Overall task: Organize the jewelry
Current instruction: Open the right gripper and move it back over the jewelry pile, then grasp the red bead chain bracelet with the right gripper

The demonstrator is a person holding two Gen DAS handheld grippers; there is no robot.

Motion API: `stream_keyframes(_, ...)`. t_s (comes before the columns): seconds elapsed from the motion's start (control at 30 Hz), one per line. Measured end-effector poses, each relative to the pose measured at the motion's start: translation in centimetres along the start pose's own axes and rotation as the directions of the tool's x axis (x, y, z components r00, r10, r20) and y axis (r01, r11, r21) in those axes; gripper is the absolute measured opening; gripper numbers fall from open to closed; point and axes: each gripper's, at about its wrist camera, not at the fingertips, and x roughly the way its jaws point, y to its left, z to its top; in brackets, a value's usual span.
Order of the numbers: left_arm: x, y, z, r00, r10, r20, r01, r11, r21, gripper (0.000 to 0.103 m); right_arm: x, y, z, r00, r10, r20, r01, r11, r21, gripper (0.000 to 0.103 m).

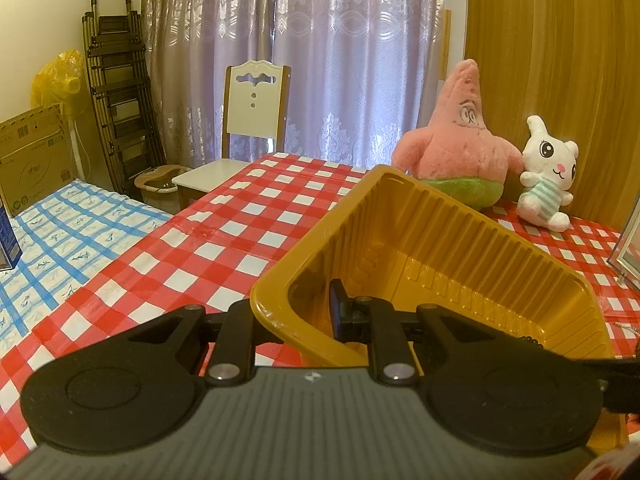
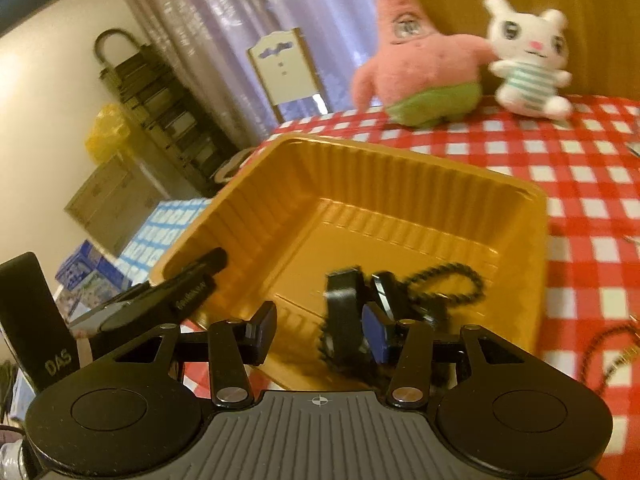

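A: What is lying on the counter [image 2: 592,168], covered in red-and-white checked cloth?

B: A yellow ribbed plastic tray [image 2: 400,216] is sitting there, tilted. The left claw [image 1: 296,312] is clenching the tray's near rim, steadying it.

A: And the right claw [image 2: 320,328]?

B: Its jaws are standing apart, released, above the tray's near edge. A dark beaded bracelet [image 2: 444,284] is lying inside the tray just beyond them, apparently no longer gripped, though motion blur is obscuring the contact.

A: How far along is the sorting?

B: One piece is resting in the tray. Another dark beaded strand [image 2: 608,352] is waiting on the cloth beside it, so at least that seems to be remaining.
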Motion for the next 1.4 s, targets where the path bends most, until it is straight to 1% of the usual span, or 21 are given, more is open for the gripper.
stream_keyframes(0.13, 0.0, 0.0, 0.0, 1.0, 0.0, 0.0, 0.0, 1.0, -0.001, 0.017, -2.3, -1.6, -1.1, 0.998, -0.055, 0.021, 0.055, 0.998, 0.044, 0.048)
stream_keyframes(0.27, 0.0, 0.0, 0.0, 1.0, 0.0, 0.0, 0.0, 1.0, -0.001, 0.017, -4.8, -3.4, -2.4, 0.99, -0.136, 0.045, 0.132, 0.987, 0.091, 0.048)
stream_keyframes(0.47, 0.0, 0.0, 0.0, 1.0, -0.001, 0.001, 0.001, 1.0, 0.001, 0.017, -8.1, -6.9, -4.3, 0.962, -0.268, 0.052, 0.253, 0.947, 0.199, 0.048)
stream_keyframes(0.6, 0.1, 0.0, 0.1, 1.0, -0.001, 0.002, 0.001, 1.0, 0.004, 0.017, -9.6, -8.8, -5.3, 0.933, -0.359, 0.041, 0.34, 0.911, 0.236, 0.048)
stream_keyframes(0.67, 0.1, 0.0, 0.1, 1.0, -0.001, 0.001, 0.001, 1.0, 0.005, 0.017, -9.9, -9.7, -5.6, 0.92, -0.391, 0.036, 0.37, 0.894, 0.253, 0.047)
stream_keyframes(0.8, 0.1, 0.0, 0.1, 1.0, -0.001, 0.002, 0.001, 1.0, 0.006, 0.017, -9.9, -10.4, -5.8, 0.899, -0.436, 0.031, 0.415, 0.874, 0.251, 0.047)
stream_keyframes(0.93, 0.1, 0.0, 0.1, 1.0, -0.001, 0.002, 0.001, 1.0, 0.006, 0.017, -8.9, -10.5, -5.5, 0.893, -0.45, 0.031, 0.43, 0.87, 0.242, 0.041)
stream_keyframes(1.07, 0.1, 0.0, 0.1, 1.0, -0.002, 0.002, 0.002, 1.0, 0.007, 0.017, -7.2, -10.6, -4.7, 0.883, -0.467, 0.037, 0.448, 0.865, 0.225, 0.04)
stream_keyframes(1.23, 0.1, 0.0, 0.1, 1.0, -0.001, 0.002, 0.001, 1.0, 0.006, 0.017, -5.2, -11.6, -3.8, 0.852, -0.522, 0.034, 0.498, 0.829, 0.253, 0.038)
stream_keyframes(1.33, 0.1, 0.0, 0.1, 1.0, -0.001, 0.002, 0.001, 1.0, 0.006, 0.017, -4.4, -12.4, -3.3, 0.839, -0.543, 0.035, 0.511, 0.809, 0.289, 0.038)
stream_keyframes(1.4, 0.1, 0.0, 0.1, 1.0, -0.001, 0.002, 0.001, 1.0, 0.007, 0.017, -3.9, -12.6, -3.1, 0.829, -0.559, 0.036, 0.527, 0.8, 0.286, 0.038)
